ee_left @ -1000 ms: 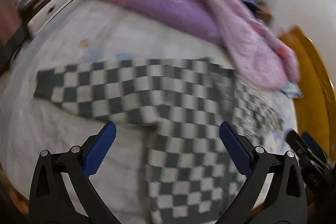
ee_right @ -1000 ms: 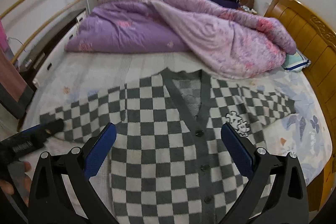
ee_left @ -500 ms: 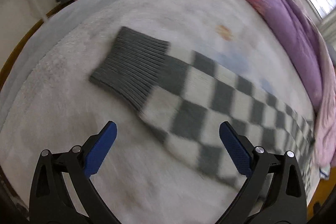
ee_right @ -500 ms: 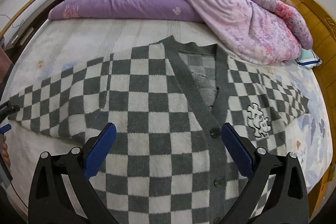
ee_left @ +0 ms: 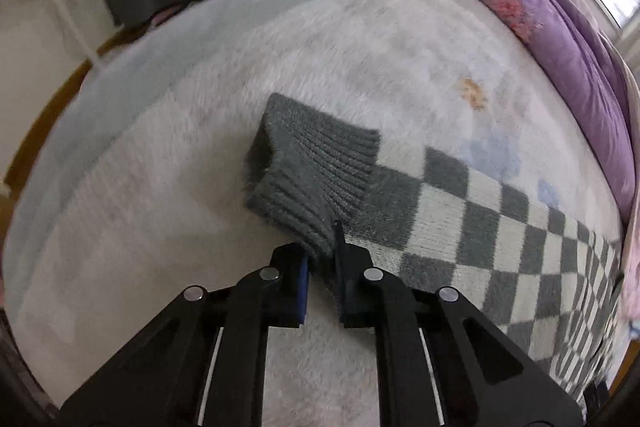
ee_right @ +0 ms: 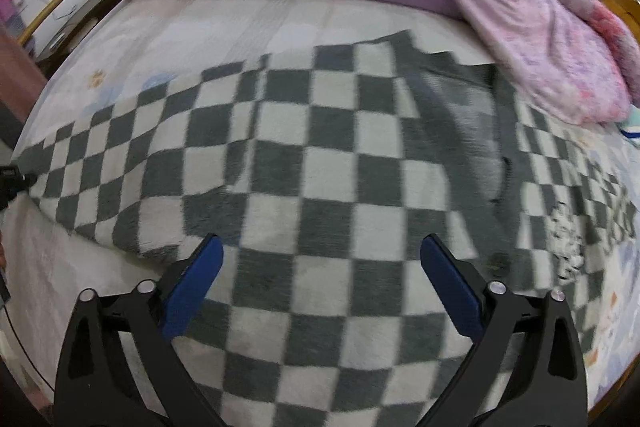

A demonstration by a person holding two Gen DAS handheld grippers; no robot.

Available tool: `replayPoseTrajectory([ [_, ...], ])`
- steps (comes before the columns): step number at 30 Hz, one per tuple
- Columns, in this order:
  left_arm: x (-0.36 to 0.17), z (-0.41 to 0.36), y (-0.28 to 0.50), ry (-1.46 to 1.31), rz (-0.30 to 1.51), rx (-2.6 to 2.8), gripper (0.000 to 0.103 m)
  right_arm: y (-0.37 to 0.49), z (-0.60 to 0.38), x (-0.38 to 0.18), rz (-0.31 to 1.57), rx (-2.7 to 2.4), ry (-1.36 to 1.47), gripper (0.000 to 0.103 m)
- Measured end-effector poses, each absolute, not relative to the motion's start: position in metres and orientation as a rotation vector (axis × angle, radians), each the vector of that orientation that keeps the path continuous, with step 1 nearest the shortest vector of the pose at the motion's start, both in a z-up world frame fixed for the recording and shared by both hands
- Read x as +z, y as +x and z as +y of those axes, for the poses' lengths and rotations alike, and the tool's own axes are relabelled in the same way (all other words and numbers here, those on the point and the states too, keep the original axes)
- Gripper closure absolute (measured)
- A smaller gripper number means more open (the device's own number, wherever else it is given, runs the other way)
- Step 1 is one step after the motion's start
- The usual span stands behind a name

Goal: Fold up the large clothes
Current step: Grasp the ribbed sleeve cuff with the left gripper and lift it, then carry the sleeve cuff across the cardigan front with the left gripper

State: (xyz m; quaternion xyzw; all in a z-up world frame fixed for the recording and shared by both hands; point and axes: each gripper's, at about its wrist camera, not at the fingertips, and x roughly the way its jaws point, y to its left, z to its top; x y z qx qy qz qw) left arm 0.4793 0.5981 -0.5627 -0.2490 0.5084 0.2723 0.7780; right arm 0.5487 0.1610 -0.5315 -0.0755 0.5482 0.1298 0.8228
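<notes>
The left gripper (ee_left: pixel 320 259) is pinching the grey ribbed cuff (ee_left: pixel 316 167) of the checkered cardigan (ee_left: pixel 500 227), jaws clamping tight on its near corner. The sleeve is lying across the white bed sheet (ee_left: pixel 160 227), purple duvet (ee_left: pixel 560 47) bunching up behind.

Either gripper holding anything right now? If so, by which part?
Left gripper is shut on the cardigan's ribbed grey cuff, at its near corner. Right gripper holds nothing: jaws closing over the cardigan body, pads not yet gripping.
</notes>
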Motion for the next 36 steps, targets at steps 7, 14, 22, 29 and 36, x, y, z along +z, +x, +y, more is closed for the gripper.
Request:
replayPoseTrajectory([
  [7, -0.481, 0.571, 0.484, -0.378, 0.955, 0.58, 0.093, 0.563, 0.196, -0.583, 1.299, 0.508, -0.013, 0.094],
  [14, -0.403, 0.488, 0.489, -0.249, 0.841, 0.48, 0.094, 0.578, 0.184, -0.593, 1.355, 0.581, 0.055, 0.097],
  [22, -0.363, 0.312, 0.53, -0.179, 0.799, 0.269, 0.094, 0.584, 0.01, -0.513, 1.142, 0.419, 0.204, 0.096],
  [29, -0.396, 0.127, 0.58, -0.152, 0.852, 0.097, 0.094, 0.57, -0.197, -0.474, 1.064, 0.173, 0.261, 0.094],
  [36, -0.465, -0.06, 0.619, -0.02, 0.941, -0.024, 0.094, 0.558, -0.384, -0.474, 1.045, -0.055, 0.341, 0.088],
])
